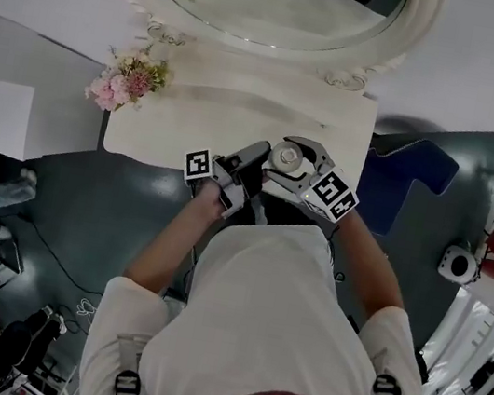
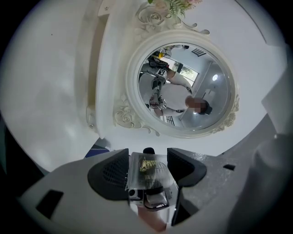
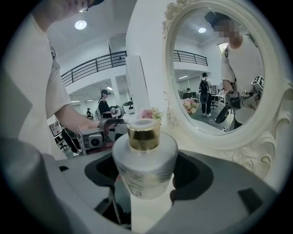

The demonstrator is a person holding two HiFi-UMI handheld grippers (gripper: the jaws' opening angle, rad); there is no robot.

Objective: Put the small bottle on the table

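Mirror (image 3: 215,68), flowers (image 3: 147,114) beyond white bottle (image 3: 144,160)

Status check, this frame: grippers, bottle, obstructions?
Left gripper shut on small clear bottle. Right gripper shut on white gold-capped bottle. Both over table front edge. Flowers far left, not in the way.

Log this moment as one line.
left claw: shut on small clear bottle | right claw: shut on white gold-capped bottle | both at table edge
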